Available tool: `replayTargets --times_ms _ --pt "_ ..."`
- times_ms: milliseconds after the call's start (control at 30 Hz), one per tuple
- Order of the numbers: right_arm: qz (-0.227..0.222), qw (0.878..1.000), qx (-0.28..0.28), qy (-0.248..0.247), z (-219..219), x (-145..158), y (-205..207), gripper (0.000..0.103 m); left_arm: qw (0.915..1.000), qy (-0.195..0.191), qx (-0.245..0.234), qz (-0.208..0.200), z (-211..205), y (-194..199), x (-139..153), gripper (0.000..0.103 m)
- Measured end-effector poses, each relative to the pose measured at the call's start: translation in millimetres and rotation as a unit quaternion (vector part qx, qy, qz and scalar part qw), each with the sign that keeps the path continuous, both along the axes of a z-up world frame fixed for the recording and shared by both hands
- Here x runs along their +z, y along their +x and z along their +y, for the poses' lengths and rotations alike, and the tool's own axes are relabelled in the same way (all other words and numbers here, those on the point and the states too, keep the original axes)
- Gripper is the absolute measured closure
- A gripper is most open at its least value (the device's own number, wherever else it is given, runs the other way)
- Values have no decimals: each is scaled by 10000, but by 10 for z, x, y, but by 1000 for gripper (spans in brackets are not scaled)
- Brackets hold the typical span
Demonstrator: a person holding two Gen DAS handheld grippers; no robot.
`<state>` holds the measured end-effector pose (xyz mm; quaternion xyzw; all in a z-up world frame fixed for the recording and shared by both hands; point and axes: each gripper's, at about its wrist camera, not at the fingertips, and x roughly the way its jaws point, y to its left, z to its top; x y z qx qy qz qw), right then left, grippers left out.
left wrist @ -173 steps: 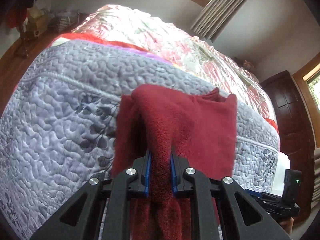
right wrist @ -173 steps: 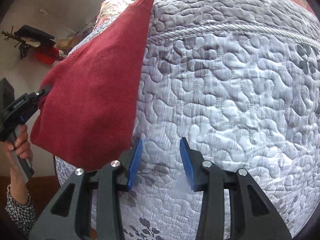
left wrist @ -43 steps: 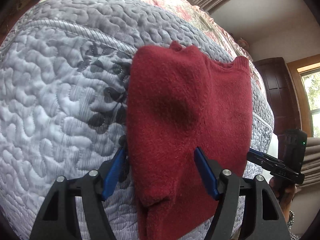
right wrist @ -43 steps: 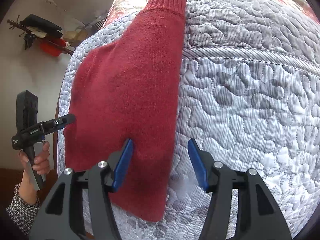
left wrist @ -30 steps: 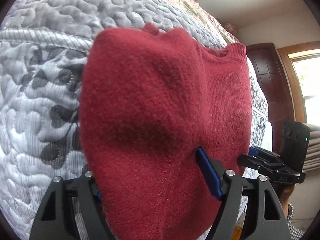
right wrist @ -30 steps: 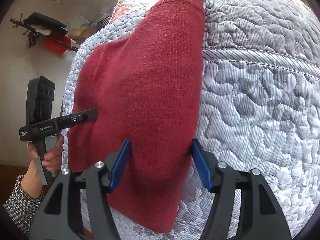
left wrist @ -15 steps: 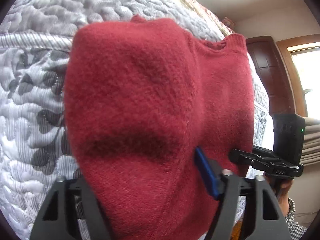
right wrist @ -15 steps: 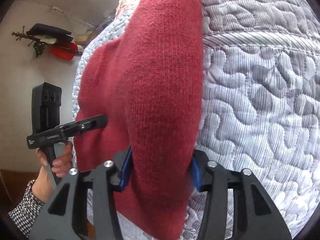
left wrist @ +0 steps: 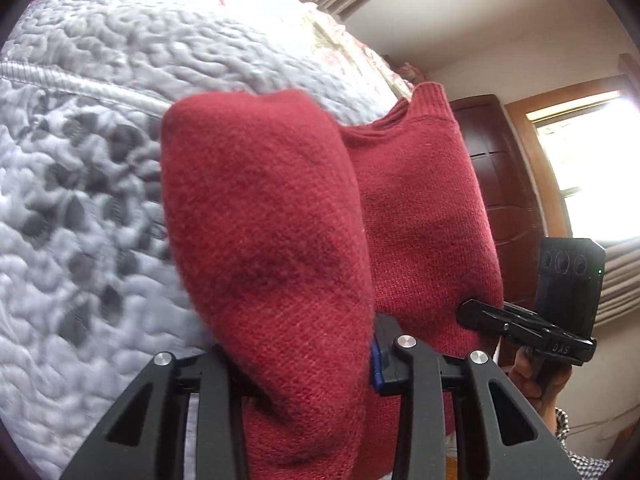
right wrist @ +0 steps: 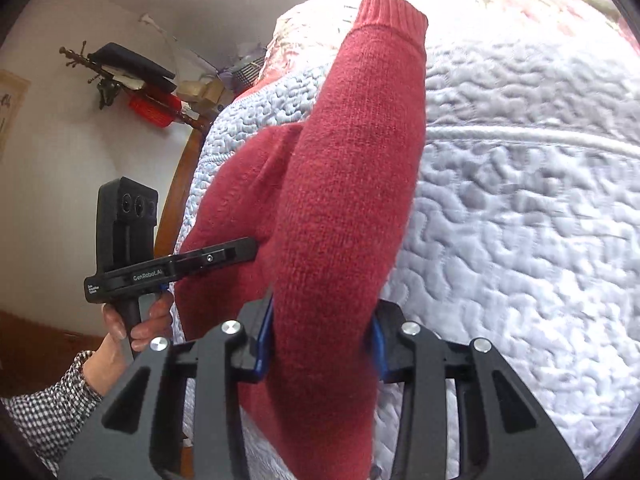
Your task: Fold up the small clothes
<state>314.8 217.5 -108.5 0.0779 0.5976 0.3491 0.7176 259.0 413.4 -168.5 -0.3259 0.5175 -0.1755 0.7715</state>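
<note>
1. Your left gripper [left wrist: 300,354] has its jaws clamped on a thick fold of the red sweater [left wrist: 420,216], which fills the left wrist view from 6 to 12 o'clock.
2. Your right gripper [right wrist: 320,344] has its jaws squeezed onto the sweater's sleeve, ribbed cuff [right wrist: 394,12] at 12 o'clock.
3. The sweater lies partly on the bed's grey quilt [right wrist: 520,200].
</note>
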Motion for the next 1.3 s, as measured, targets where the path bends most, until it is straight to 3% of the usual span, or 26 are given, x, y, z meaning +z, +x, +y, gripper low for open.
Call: replayTargets --times_ms 200,333,533,700,733,800,900,1000,1133,1300 --pt "-288 9993 -233 48 -705 425 -235 66 9986 -127 -207 -470 -643 -64 432 68" --pt "-310 9988 -381 63 -1202 485 -319 66 9978 -49 -332 -567 -1094 -37 564 68" --pt "-29 9986 -532 73 -1897 198 -286 66 9982 270 -367 -388 -1786 -96 453 68" --pt "464 9966 -678 94 -2391 -337 -262 65 9951 855 -389 -318 -2336 -127 105 67" --pt "594 9955 -734 74 -2470 -469 -266 65 9940 993 -390 -244 -2403 -140 -15 65" --pt "848 9934 -773 59 -2608 -778 -290 62 9912 1298 -261 -49 -2503 -141 -285 44" --pt "959 9899 -939 466 -2620 -928 -300 58 9886 1501 91 -82 -2556 -207 -421 27" --pt "846 9912 -903 459 -2612 -811 -360 51 9845 1711 385 61 -2564 -419 -343 24" --pt "716 9937 -740 449 -2746 -607 -593 40 9749 2178 466 -52 -2650 -567 -68 23" --pt "857 9939 -555 421 -2947 -701 -1014 40 9618 2634 665 -353 -2667 -1160 116 19"
